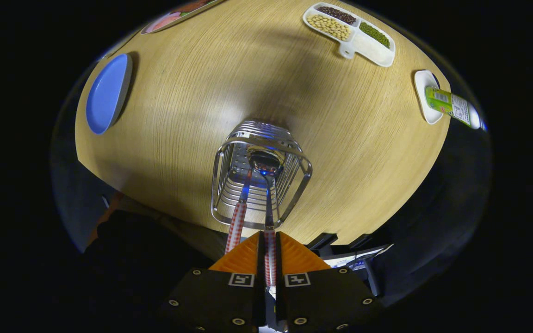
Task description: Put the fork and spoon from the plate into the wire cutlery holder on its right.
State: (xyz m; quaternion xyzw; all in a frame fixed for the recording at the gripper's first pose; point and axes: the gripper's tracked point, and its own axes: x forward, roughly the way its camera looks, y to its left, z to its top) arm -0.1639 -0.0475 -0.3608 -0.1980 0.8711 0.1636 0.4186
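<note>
The spoon (267,163) hangs bowl-down inside the wire cutlery holder (261,178), its bowl near the bottom of the basket and its checked handle running straight back up between the jaws. The gripper (270,245) is pressed together on that handle, both fingers pinching it just above the holder's near rim.

Beside the spoon, a second checked handle leans against the holder's near rim, free of the jaws, its metal end down inside the wires. This looks to be the fork (238,217), though its tines are hidden among the wires and cannot be made out.

The blue plate (105,95), well off to the left of the holder on the wooden surface (192,115), lies bare, with no cutlery left on it.

Judged from this, the task is nearly finished: one piece is already delivered and the other is lowered into place but not yet released. What is left is to spread the jaws so the spoon drops the last bit and rests on the holder, then lift clear without snagging either handle.

Farther out on the surface, beyond the holder, sit a white divided dish of beans and grains (350,31) and a small white dish with a green bottle (451,106) lying on it, both well apart from the work.
</note>
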